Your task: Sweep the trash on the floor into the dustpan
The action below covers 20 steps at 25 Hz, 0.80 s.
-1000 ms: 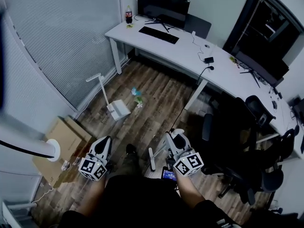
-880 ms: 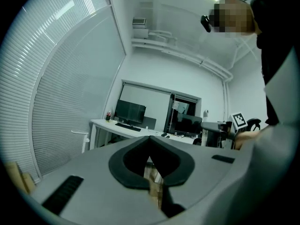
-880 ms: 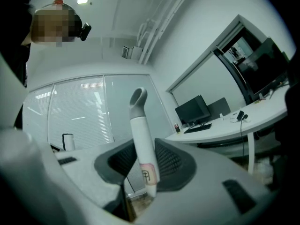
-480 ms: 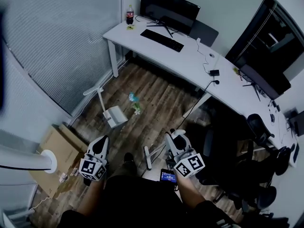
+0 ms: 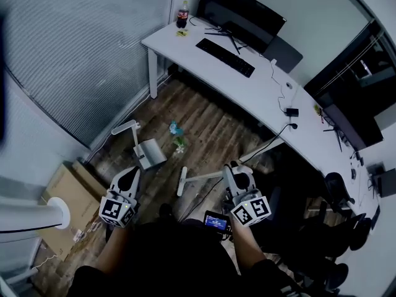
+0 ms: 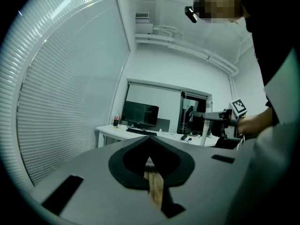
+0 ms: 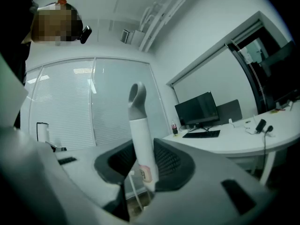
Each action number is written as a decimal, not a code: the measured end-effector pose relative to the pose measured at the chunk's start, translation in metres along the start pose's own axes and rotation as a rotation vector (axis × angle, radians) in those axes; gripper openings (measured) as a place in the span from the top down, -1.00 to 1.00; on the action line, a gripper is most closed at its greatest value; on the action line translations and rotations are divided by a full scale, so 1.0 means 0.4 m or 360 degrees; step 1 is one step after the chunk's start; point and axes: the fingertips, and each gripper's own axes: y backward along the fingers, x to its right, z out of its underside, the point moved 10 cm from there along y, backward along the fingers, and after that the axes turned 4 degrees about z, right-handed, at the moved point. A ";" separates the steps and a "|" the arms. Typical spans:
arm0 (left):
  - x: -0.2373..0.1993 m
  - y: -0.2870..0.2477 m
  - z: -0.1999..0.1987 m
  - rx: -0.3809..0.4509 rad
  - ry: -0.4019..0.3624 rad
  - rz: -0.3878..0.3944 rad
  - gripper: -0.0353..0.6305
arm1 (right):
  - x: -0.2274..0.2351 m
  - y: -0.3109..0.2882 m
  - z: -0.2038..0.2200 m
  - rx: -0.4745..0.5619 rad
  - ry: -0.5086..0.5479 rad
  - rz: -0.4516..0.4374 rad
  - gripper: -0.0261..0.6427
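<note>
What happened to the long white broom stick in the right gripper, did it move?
Yes. The long white broom stick in the right gripper swung sideways; its free end now lies closer to the white dustpan.

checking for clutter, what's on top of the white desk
A bottle, a monitor, a keyboard and cables sit on the desk. The monitor covers whatever lies behind it.

right gripper (image 7: 143, 165) | fingers (image 7: 174, 164) clamped on white broom handle (image 7: 139, 125) | desk (image 7: 243, 142) behind

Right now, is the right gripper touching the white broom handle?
Touching: in the right gripper view, the right gripper is closed on the broom handle.
</note>
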 end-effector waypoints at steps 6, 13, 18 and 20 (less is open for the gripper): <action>-0.101 -0.032 -0.014 0.0007 -0.0016 -0.0023 0.87 | 0.035 -0.119 -0.034 0.0078 0.0022 0.0017 0.60; -0.202 -0.057 -0.045 -0.0011 -0.0084 -0.0085 0.80 | 0.086 -0.234 -0.068 0.0124 0.0049 0.0019 0.60; -0.262 -0.113 -0.042 -0.0088 -0.0117 -0.0104 0.74 | 0.140 -0.316 -0.071 0.0107 0.0061 -0.0001 0.60; -0.285 -0.144 -0.043 -0.0152 -0.0143 -0.0092 0.69 | 0.170 -0.351 -0.064 0.0079 0.0048 -0.0003 0.60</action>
